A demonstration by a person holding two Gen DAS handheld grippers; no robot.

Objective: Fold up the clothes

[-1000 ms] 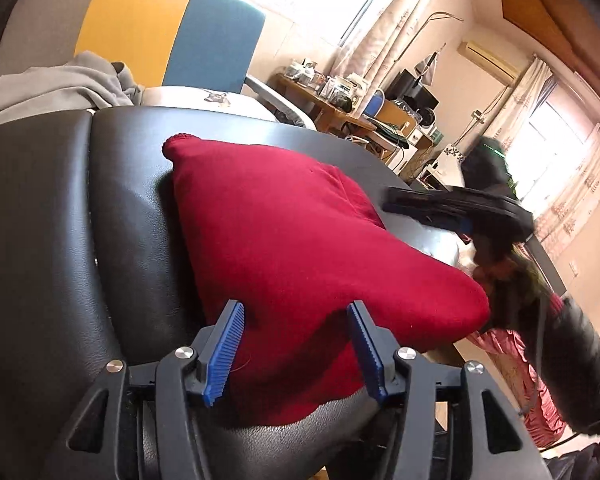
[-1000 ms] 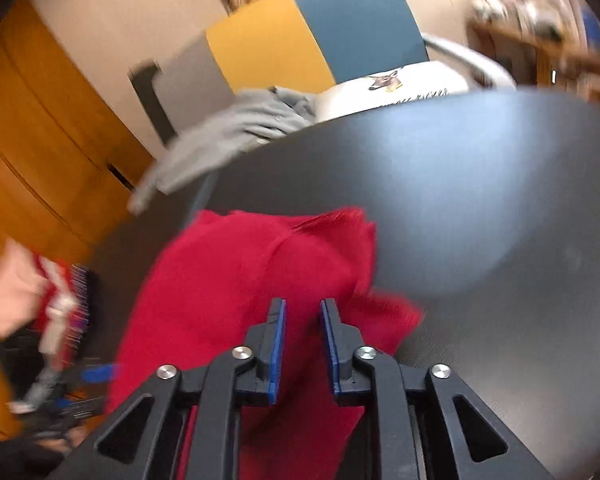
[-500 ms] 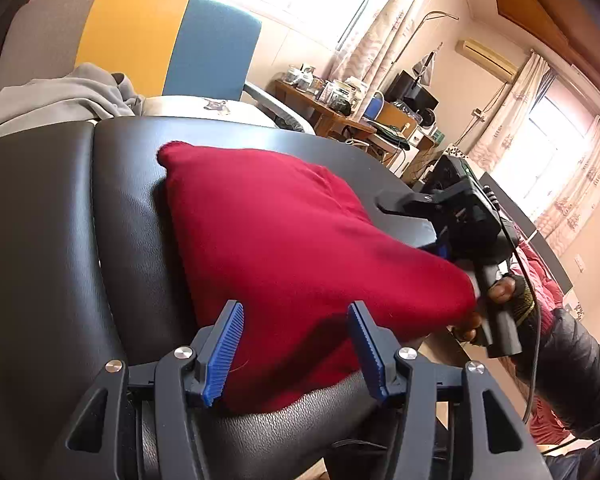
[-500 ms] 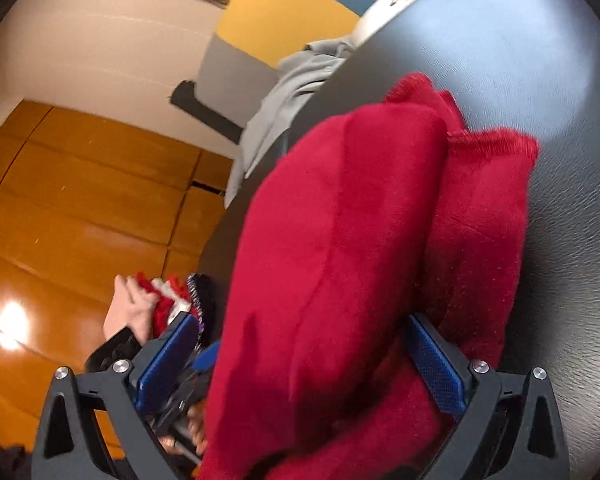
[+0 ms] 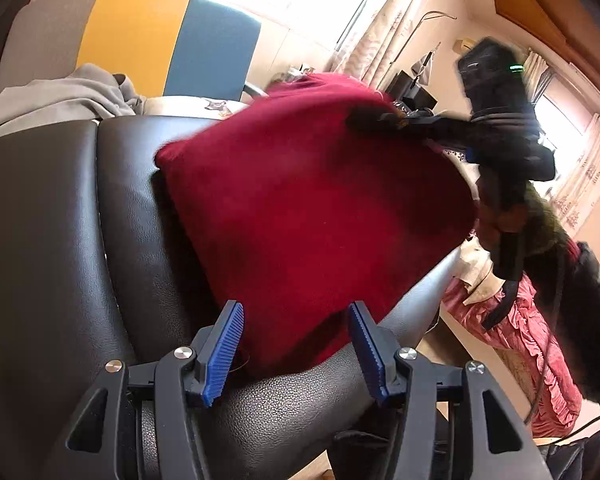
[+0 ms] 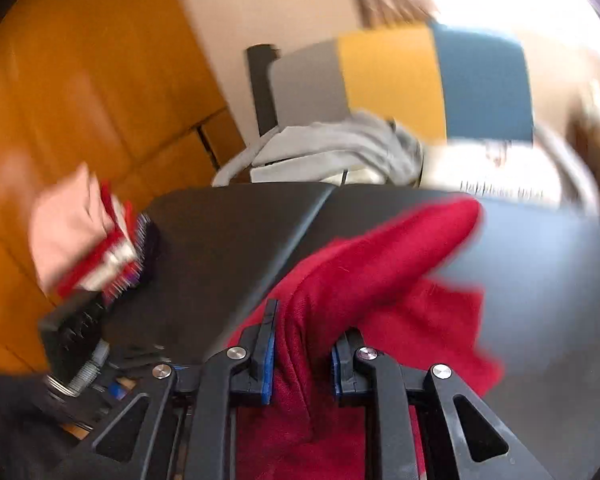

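A red garment (image 5: 308, 216) lies folded on a black leather surface (image 5: 40, 240). Its far right side is lifted off the surface. My left gripper (image 5: 296, 340) is open at the garment's near edge, its blue pads on either side of the cloth without pinching it. My right gripper (image 6: 304, 344) is shut on a thick fold of the red garment (image 6: 364, 276) and holds it raised. The right gripper also shows in the left wrist view (image 5: 380, 118), dark and blurred, at the lifted edge.
A grey, yellow and blue chair back (image 5: 140, 44) stands behind the surface, with a grey garment (image 5: 60, 96) and a white printed garment (image 5: 196, 104) on it. Wooden panels (image 6: 80, 100) are on the left in the right wrist view. A pink ruffled cloth (image 5: 532, 344) lies beyond the right edge.
My right gripper has closed on the garment's right side and lifted it up and across. The left gripper has stayed open at the near edge.
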